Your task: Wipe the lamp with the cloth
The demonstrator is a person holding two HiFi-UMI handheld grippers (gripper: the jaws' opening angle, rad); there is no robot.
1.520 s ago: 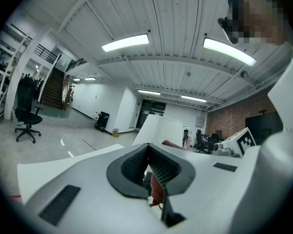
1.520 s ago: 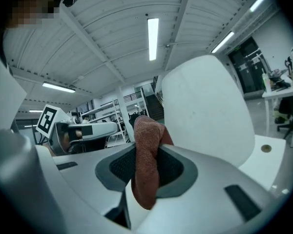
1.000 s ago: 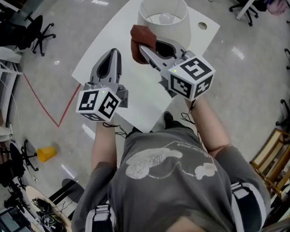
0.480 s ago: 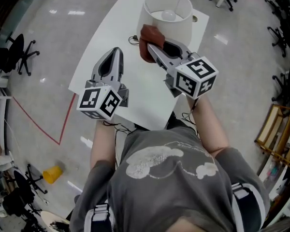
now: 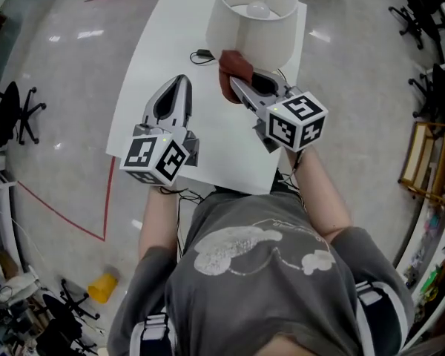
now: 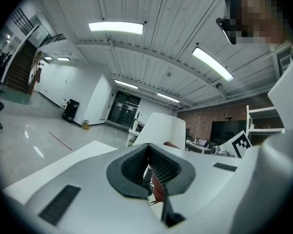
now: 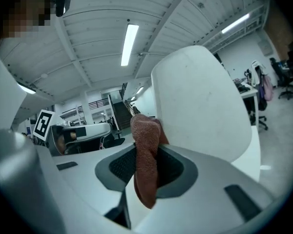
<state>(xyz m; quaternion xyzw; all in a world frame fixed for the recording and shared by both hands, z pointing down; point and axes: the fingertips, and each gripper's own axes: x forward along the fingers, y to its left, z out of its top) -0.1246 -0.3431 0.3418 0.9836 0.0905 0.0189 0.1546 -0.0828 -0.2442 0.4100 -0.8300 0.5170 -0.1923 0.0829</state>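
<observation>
A white lamp (image 5: 254, 22) with a drum shade and a bulb inside stands at the far end of the white table (image 5: 152, 65). My right gripper (image 5: 237, 87) is shut on a reddish-brown cloth (image 5: 234, 71), which is pressed against the near side of the shade. In the right gripper view the cloth (image 7: 146, 160) hangs between the jaws with the shade (image 7: 200, 106) right behind it. My left gripper (image 5: 176, 89) hovers over the table to the left of the lamp, shut with nothing in it. The left gripper view shows the shade (image 6: 161, 130) ahead.
A black cable with a small switch (image 5: 202, 54) lies on the table left of the lamp. Office chairs (image 5: 15, 110) stand on the glossy floor at left and upper right. A yellow cup (image 5: 102, 288) lies on the floor. Wooden shelving (image 5: 430, 176) is at the right.
The right gripper with the cloth has stayed on the shade's near side, shifting slightly right along it. The head view has swung, so the table sits more upright in frame. The left gripper has held still.
</observation>
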